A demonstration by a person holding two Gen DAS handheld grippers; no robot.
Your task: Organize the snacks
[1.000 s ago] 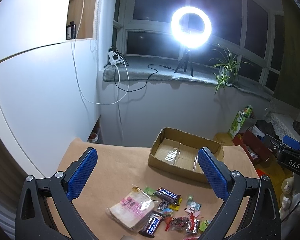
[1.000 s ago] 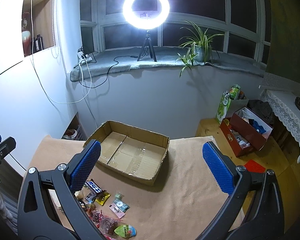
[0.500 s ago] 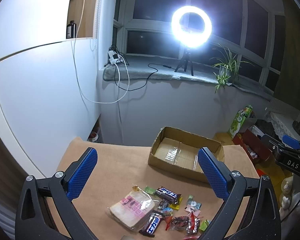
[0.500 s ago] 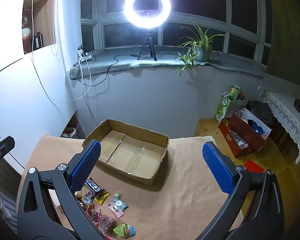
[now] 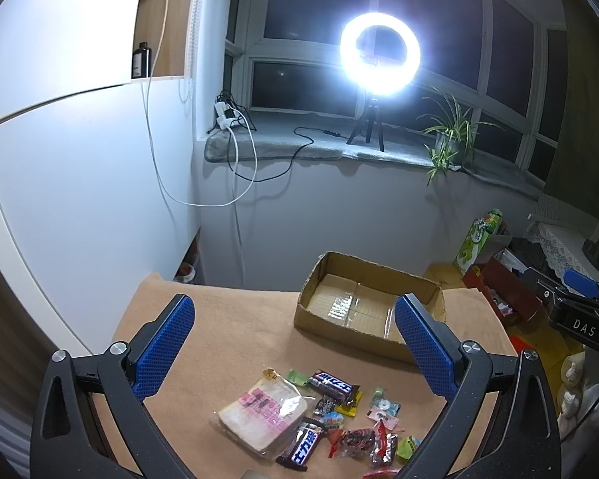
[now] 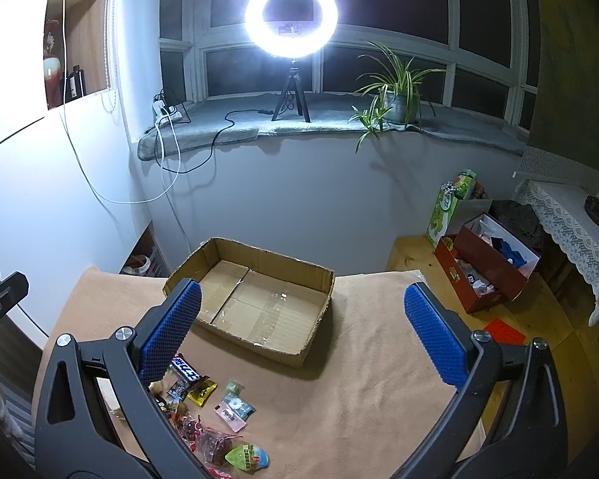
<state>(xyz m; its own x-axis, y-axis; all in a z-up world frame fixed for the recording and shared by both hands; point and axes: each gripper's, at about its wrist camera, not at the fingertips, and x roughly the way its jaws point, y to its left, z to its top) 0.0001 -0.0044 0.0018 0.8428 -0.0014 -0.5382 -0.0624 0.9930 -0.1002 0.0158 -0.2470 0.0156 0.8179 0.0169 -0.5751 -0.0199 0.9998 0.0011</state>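
Observation:
An empty open cardboard box (image 5: 369,307) (image 6: 255,299) sits at the far side of a tan-covered table (image 5: 239,331) (image 6: 359,379). Near the front lies a pile of snacks: a bagged bread slice (image 5: 265,413), two dark chocolate bars (image 5: 333,384) (image 5: 303,445), and several small wrapped candies (image 5: 379,435) (image 6: 215,423). My left gripper (image 5: 293,339) is open and empty, held above the table over the pile. My right gripper (image 6: 303,329) is open and empty, above the table right of the pile, in front of the box.
A ring light on a tripod (image 5: 379,54) and a potted plant (image 6: 397,92) stand on the windowsill behind. A white wall is on the left. On the floor to the right are a red box (image 6: 487,267) and a green carton (image 6: 447,207).
Both grippers have barely moved; the right view shifted slightly. Nothing was taken hold of or let go.

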